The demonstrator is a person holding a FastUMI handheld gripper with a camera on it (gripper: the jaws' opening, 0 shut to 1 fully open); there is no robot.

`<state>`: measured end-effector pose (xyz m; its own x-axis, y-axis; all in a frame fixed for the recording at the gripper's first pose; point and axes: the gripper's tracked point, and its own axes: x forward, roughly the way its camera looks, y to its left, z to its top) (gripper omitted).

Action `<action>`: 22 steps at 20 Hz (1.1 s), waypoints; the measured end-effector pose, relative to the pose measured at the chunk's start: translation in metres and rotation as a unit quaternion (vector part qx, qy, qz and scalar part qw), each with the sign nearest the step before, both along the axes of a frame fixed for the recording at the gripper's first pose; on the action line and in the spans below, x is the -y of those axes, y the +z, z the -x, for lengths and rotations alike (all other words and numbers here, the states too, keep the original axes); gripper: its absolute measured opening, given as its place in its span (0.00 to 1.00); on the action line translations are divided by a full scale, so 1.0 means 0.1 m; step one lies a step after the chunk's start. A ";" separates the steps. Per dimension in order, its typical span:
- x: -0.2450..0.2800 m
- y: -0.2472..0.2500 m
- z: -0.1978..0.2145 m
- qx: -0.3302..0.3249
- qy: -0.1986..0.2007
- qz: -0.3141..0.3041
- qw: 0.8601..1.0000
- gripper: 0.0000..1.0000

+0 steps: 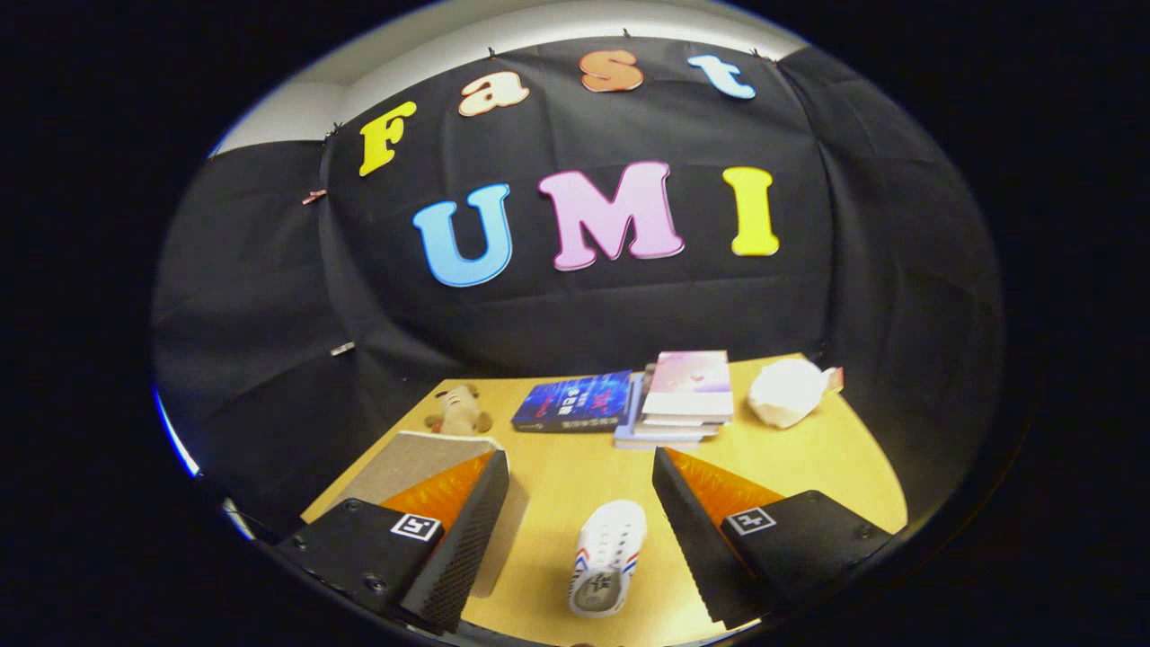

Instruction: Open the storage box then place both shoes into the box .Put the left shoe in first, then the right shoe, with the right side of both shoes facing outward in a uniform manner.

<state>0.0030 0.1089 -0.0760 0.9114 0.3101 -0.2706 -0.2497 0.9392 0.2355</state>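
My gripper [579,467] hangs above the wooden table [557,476] with its two fingers spread wide and nothing held. A small white shoe [606,557] with red and blue side stripes lies on the table between the fingers, toe pointing away from me. A flat grey-brown storage box [413,458] with its lid down sits on the left, partly hidden behind the left finger [472,530]. The right finger [696,530] stands to the right of the shoe, apart from it.
At the table's far side lie a blue book [575,402], a stack of books [683,395], a crumpled white bundle [786,391] and a small plush toy [458,409]. The black cloth wall rises right behind them.
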 end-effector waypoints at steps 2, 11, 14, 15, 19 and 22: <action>-0.15 -0.19 0.01 -0.042 0.043 -0.040 0.997 0.99; -0.79 -0.95 0.19 -0.216 0.213 -0.154 0.940 0.98; -1.03 -1.05 0.23 -0.268 0.247 -0.225 0.904 0.98; -1.10 -1.07 0.22 -0.276 0.256 -0.242 0.895 0.98; -1.29 -1.36 0.19 -0.313 0.274 -0.257 0.872 0.98; -1.42 -1.51 0.17 -0.338 0.285 -0.280 0.852 0.97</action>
<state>-0.0141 0.2506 -0.2271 0.2641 0.9037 -0.3369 -0.2578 0.4027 0.8783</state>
